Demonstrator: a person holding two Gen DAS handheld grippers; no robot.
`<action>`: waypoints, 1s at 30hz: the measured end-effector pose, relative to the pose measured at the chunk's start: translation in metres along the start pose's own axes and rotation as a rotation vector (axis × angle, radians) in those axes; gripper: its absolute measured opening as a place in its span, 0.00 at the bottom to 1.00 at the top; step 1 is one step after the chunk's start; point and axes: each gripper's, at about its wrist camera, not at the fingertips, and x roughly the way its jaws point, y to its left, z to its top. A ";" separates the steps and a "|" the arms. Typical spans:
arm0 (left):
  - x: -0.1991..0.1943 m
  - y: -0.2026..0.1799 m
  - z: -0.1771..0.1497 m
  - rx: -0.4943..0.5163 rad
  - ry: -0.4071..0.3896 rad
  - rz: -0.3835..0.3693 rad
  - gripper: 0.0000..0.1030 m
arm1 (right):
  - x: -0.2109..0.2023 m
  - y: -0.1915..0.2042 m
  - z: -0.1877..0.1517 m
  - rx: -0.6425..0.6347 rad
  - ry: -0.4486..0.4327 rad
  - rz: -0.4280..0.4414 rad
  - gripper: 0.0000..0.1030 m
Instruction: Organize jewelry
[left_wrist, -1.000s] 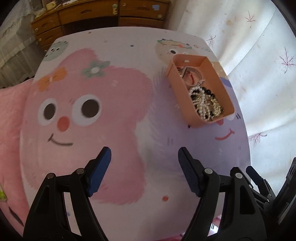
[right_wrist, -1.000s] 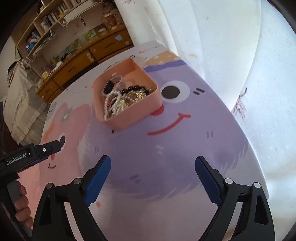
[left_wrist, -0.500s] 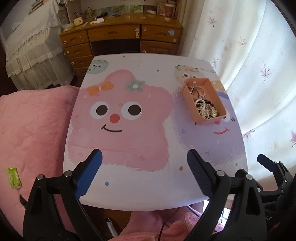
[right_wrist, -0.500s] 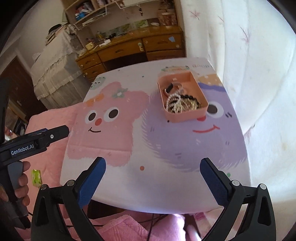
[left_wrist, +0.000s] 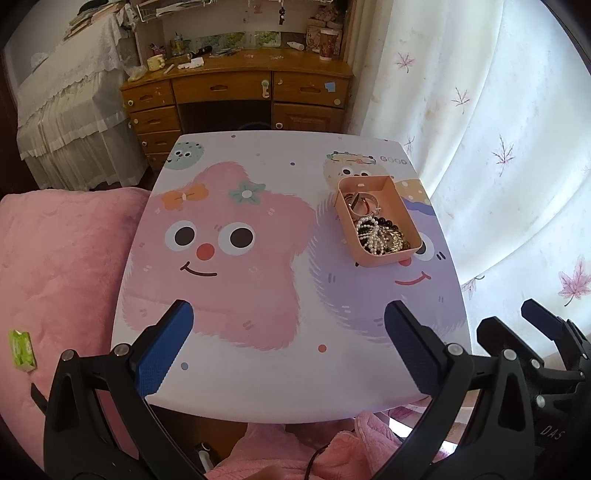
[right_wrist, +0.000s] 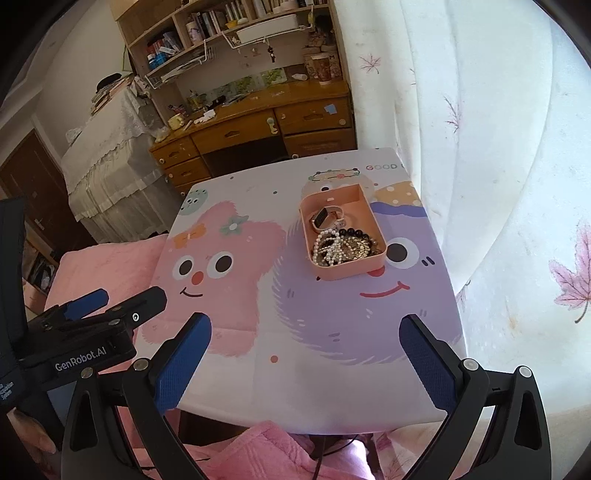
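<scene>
The left claw (left_wrist: 288, 347) hangs above the near edge of the worktop (left_wrist: 258, 387), and its blue fingers (left_wrist: 164, 349) are opening wide with nothing between them. The right claw (right_wrist: 303, 362) hangs beside it, its fingers spread far apart and empty too. The pink box (right_wrist: 347, 271) sits on the far right part of the worktop, on the purple fuzzy face (right_wrist: 354, 310). Inside the box lie a watch (right_wrist: 327, 218) at the far end and a pile of pearl and dark beads (right_wrist: 343, 247) at the near end. A pink blanket (left_wrist: 55, 258) lies left of the worktop
</scene>
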 end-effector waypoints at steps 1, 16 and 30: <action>0.002 0.001 0.000 0.002 -0.005 -0.001 1.00 | -0.001 -0.002 0.001 -0.001 -0.008 -0.004 1.00; 0.007 0.015 -0.005 -0.064 -0.008 0.004 1.00 | 0.013 0.014 0.004 -0.091 0.036 0.000 1.00; 0.007 0.017 -0.014 -0.054 0.002 0.019 1.00 | 0.025 0.019 -0.004 -0.111 0.049 0.005 1.00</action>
